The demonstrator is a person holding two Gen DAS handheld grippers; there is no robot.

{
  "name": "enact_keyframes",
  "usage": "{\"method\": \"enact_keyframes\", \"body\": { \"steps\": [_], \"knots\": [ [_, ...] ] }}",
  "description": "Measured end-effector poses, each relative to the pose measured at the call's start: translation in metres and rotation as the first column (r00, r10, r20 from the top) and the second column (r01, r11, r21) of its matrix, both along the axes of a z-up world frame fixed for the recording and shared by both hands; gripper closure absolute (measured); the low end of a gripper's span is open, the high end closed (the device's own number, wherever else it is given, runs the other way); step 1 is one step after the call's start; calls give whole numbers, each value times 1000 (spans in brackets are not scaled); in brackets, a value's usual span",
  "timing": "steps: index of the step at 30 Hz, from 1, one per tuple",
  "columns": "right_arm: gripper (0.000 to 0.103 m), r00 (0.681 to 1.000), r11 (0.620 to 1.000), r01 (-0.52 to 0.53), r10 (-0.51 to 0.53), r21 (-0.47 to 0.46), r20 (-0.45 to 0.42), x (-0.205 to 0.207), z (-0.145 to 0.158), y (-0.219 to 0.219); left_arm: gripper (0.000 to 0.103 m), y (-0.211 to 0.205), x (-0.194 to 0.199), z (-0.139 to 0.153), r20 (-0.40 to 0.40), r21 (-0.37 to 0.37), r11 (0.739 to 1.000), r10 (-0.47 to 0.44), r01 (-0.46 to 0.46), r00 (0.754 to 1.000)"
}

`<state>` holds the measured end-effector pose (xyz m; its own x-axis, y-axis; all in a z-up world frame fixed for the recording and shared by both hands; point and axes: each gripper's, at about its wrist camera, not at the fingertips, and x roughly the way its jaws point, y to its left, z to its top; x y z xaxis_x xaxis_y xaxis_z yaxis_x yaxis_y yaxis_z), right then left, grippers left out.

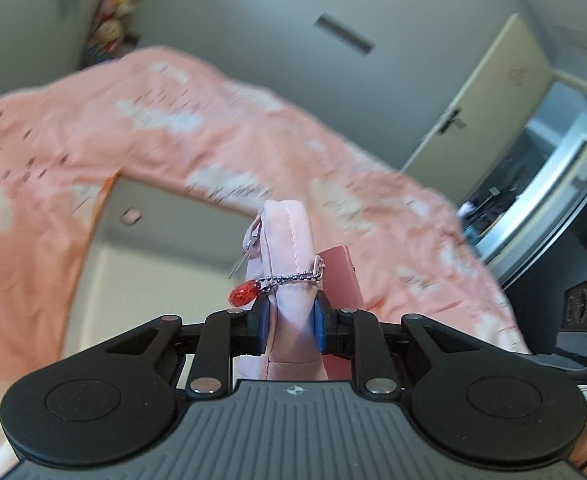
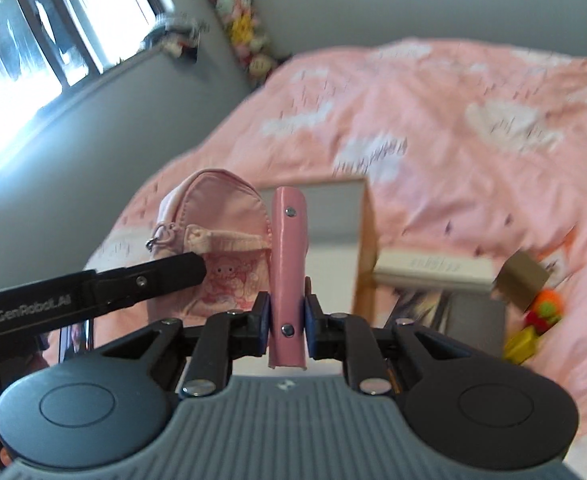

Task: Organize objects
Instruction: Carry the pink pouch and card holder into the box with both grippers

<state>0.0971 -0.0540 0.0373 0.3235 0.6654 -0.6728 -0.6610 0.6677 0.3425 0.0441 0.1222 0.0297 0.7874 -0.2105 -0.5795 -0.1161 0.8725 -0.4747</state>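
Observation:
My left gripper (image 1: 291, 320) is shut on a small pale pink pouch (image 1: 289, 248), held edge-on above the bed; a red bead charm (image 1: 244, 294) hangs from its ball chain. Behind it shows part of a pink case (image 1: 343, 280). My right gripper (image 2: 287, 316) is shut on that pink leather case (image 2: 289, 264), a narrow strip with metal rivets standing upright between the pads. In the right wrist view the pouch (image 2: 217, 240) appears to the left with a cartoon print, and the left gripper's black finger (image 2: 165, 270) presses on its front.
A pink cloud-print duvet (image 2: 453, 128) covers the bed. An open cardboard box (image 2: 363, 248) sits on it, with a white box (image 2: 433, 270), an orange toy (image 2: 547, 308) and a yellow piece (image 2: 523, 344) to the right. A window (image 2: 33, 40) stands left; an open door (image 1: 489, 104) is at right.

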Motion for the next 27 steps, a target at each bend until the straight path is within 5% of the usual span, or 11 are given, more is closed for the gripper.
{"method": "enact_keyframes", "body": {
  "steps": [4, 11, 20, 27],
  "knots": [
    [85, 997, 996, -22, 16, -87, -71, -4, -26, 17, 79, 16, 6, -32, -103, -34, 999, -1, -3, 995],
    [85, 997, 974, -11, -7, -226, -76, -7, -52, 30, 79, 21, 12, -72, -221, -54, 998, -48, 37, 974],
    [85, 995, 952, -6, -23, -306, -92, -6, -76, 44, 78, 15, 10, -88, -317, 12, 996, -76, 84, 945],
    [84, 993, 944, -13, -26, -329, -116, -2, -83, 46, 77, 20, 17, -101, -365, -16, 997, -78, 78, 928]
  ]
}}
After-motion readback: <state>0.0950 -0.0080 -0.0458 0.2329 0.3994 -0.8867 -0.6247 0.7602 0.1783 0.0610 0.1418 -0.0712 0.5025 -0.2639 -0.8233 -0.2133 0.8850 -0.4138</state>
